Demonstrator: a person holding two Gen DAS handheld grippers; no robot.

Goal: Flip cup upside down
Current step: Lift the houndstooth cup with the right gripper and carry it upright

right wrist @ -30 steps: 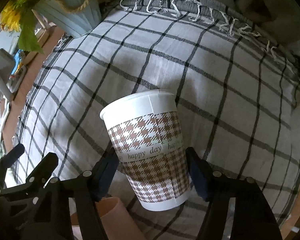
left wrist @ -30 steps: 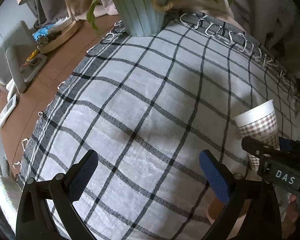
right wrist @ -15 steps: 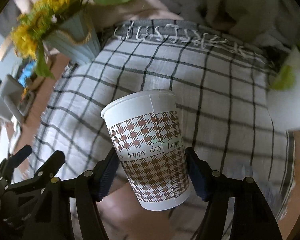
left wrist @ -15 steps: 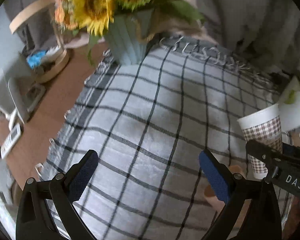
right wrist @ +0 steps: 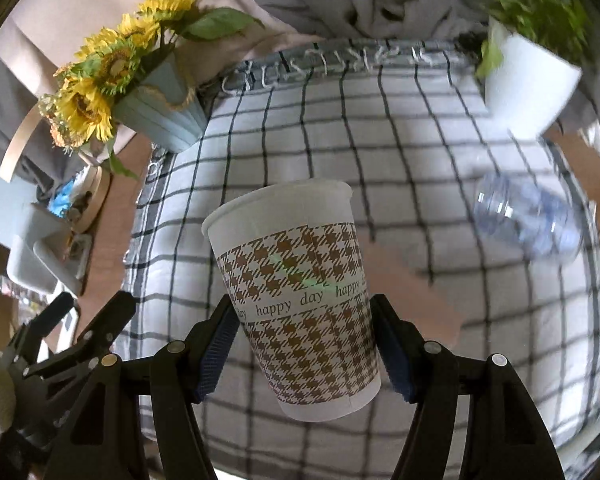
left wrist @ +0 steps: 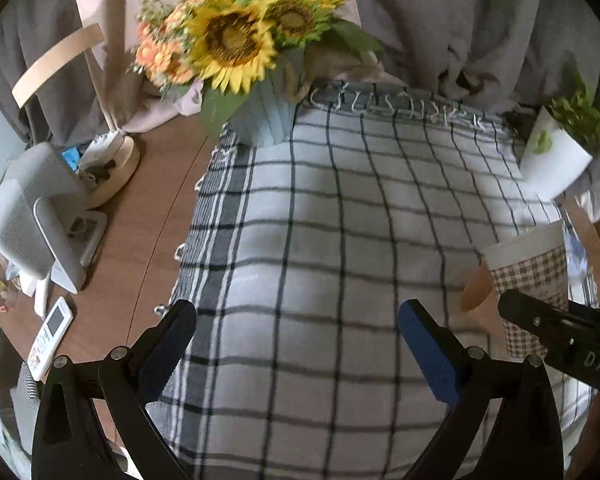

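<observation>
Bench: brown wood, seen at the left edge of both views, largely covered by a cloth.
Cloth: grey and white, checked with dark lines, fringed along its far edge; most of the working surface is spread with it.
Flower pot: pale blue and ribbed, filled with sunflowers, set at the far left corner of the cloth.
White planter: green leaves are held in it, at the far right corner.
Plastic bottle: clear, blurred, apparently lying on its side on the cloth, to the right of the cup and apart from it.
Cup: paper, white with a brown houndstooth band lettered "happy day". It is held above the cloth, mouth up and tilted a little to the left, its base apparently clear of the surface.
Right hand-held gripper: its two blue pads are pressed against opposite sides of the cup, around the lower half.
Left hand-held gripper: spread wide with nothing between the fingers, hanging over the cloth to the left of the cup.
Step in hand: the cup appears lifted and ready to be turned over.
Advice: the squeeze should be kept light, since thin paper walls are easily crushed; the wrist should be rolled with enough height kept that the rim clears the cloth, and the rim set down flat, away from the bottle.
</observation>
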